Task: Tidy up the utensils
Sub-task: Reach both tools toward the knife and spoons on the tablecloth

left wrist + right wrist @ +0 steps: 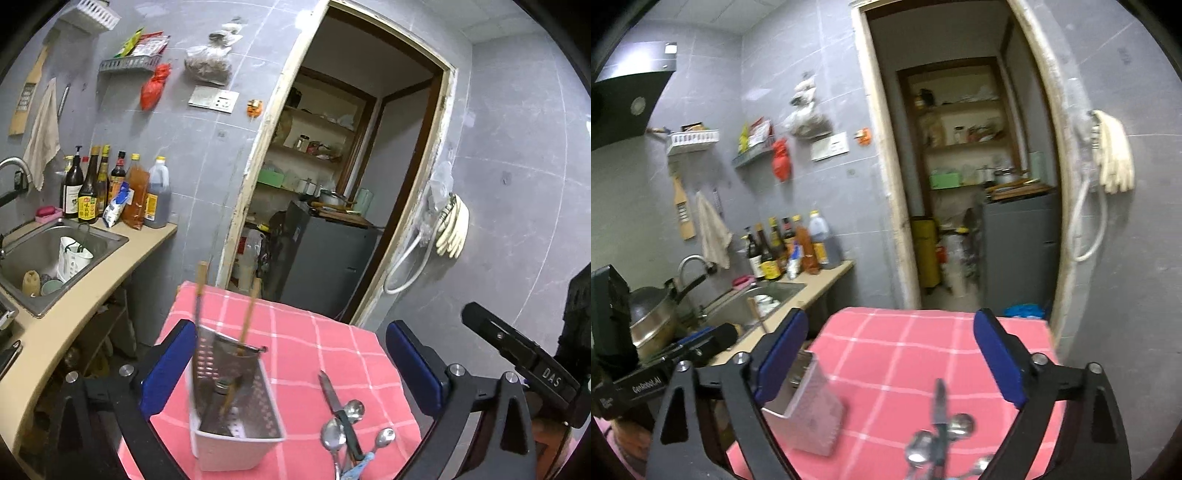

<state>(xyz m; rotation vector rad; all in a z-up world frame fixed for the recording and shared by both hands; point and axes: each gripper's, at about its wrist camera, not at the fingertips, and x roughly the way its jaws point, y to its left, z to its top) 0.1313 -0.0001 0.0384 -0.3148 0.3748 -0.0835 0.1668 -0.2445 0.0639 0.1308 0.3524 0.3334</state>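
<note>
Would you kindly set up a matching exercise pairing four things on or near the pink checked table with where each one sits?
Things:
1. chopsticks
2. knife
3. white basket
4. sauce bottles

Places:
A. in the sink
B. on the counter against the wall
C. standing in the perforated utensil holder
D. lying on the tablecloth among the spoons

Pairs: 1-C, 2-D, 3-A, 4-B

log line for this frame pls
left gripper: open | right gripper: open | holder: two utensils in | knife, spoons: on tablecloth
</note>
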